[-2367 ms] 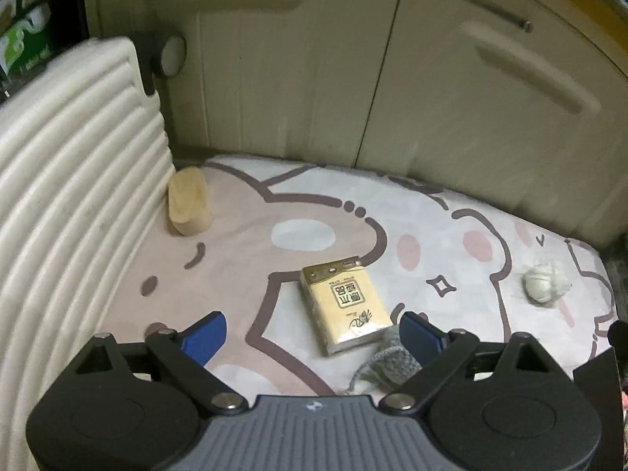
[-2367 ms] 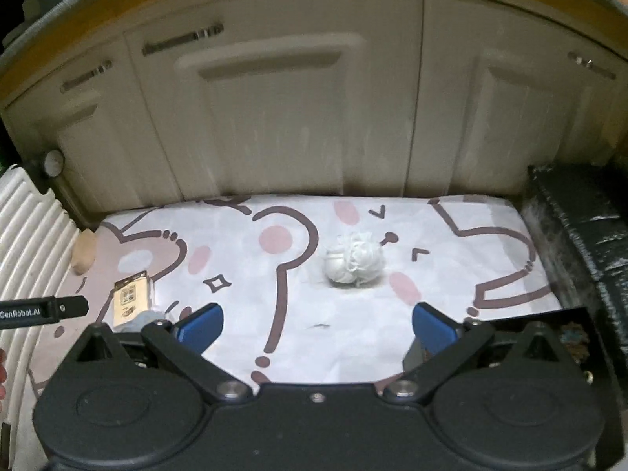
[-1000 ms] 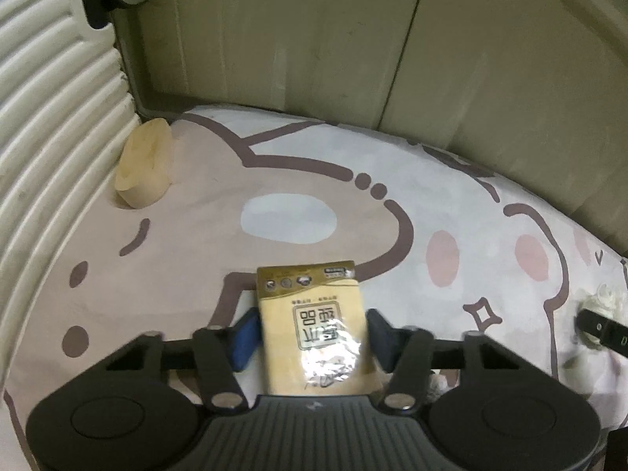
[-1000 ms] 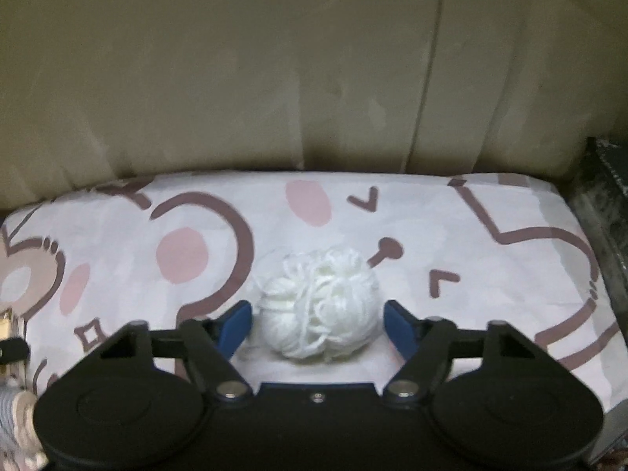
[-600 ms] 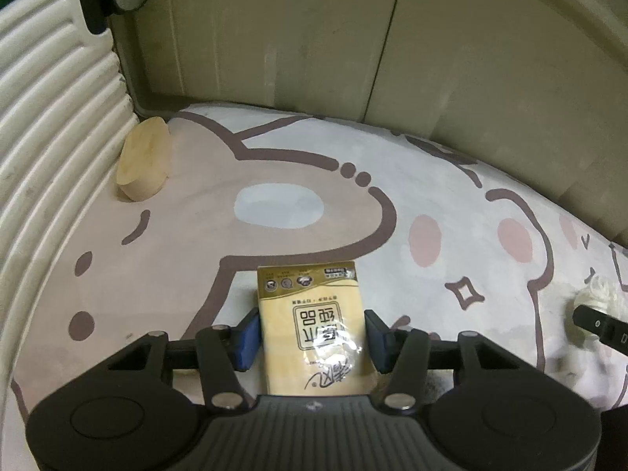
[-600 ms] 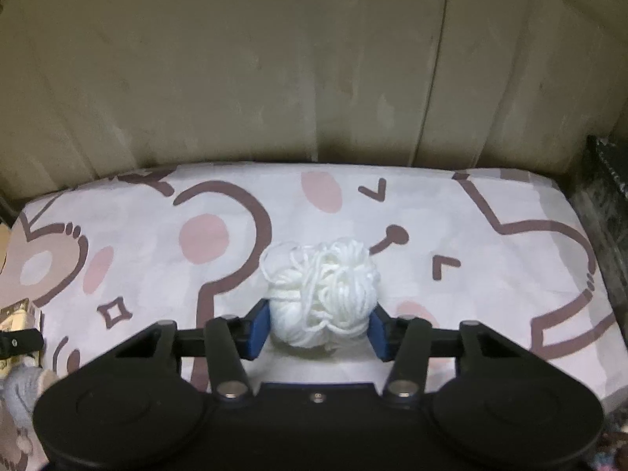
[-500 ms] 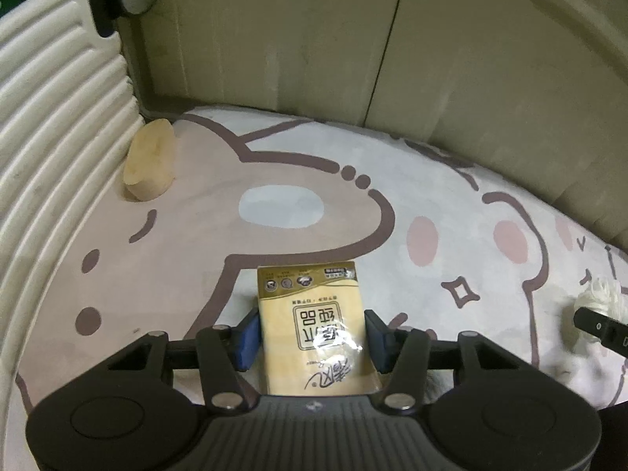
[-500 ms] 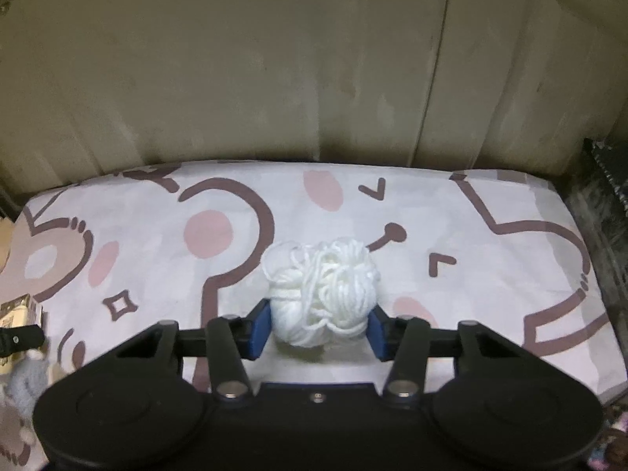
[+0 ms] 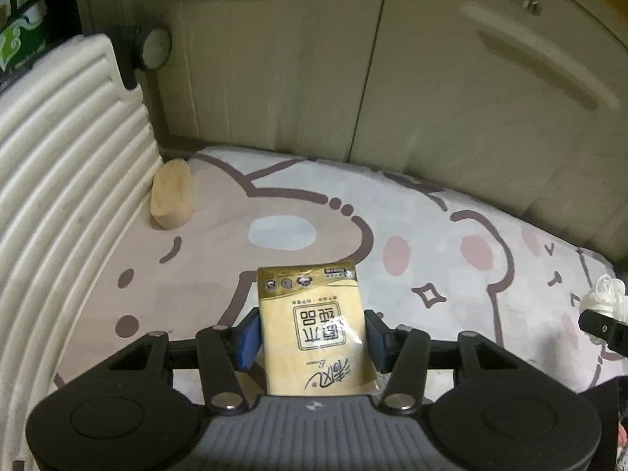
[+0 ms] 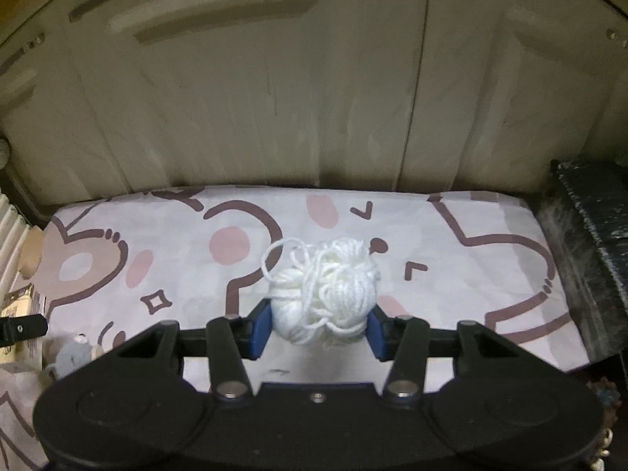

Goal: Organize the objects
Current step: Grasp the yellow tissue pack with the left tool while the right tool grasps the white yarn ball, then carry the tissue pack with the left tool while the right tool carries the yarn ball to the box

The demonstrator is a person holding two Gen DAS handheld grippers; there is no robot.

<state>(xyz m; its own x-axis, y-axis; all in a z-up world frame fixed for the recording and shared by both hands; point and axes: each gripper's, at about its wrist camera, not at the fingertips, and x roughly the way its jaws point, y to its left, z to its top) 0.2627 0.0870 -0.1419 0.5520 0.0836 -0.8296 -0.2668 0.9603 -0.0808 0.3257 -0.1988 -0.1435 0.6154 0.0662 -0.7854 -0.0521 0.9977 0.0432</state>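
Compared with 2.4 s ago, when both grippers stood wide apart above the mat with nothing between their pads, each now holds an item. Left gripper point(image 9: 312, 337): the blue pads press against the two long sides of the yellow tissue pack point(image 9: 314, 324), so the jaws are clamped on it; the pack lies lengthwise between the fingers, printed face up, its far end projecting forward past the pads. Whether the pack rests on the cartoon-print mat point(image 9: 314, 204) or is raised off it cannot be determined. Right gripper point(image 10: 318, 331): the blue pads bear on opposite sides of the white yarn ball point(image 10: 327, 290), jaws clamped on it; one loose loop of yarn stands out from the ball's upper left. In the left wrist view the white yarn ball appears at the far right edge of the mat, well apart from the tissue pack. A tan wooden block point(image 9: 172, 198) lies at the far left of the mat, touching the white ribbed panel point(image 9: 66, 180). A grey yarn bundle point(image 10: 74, 355) sits at the lower left of the right wrist view, near the tissue pack. Beige cabinet doors point(image 10: 274, 90) close off the rear of the mat.
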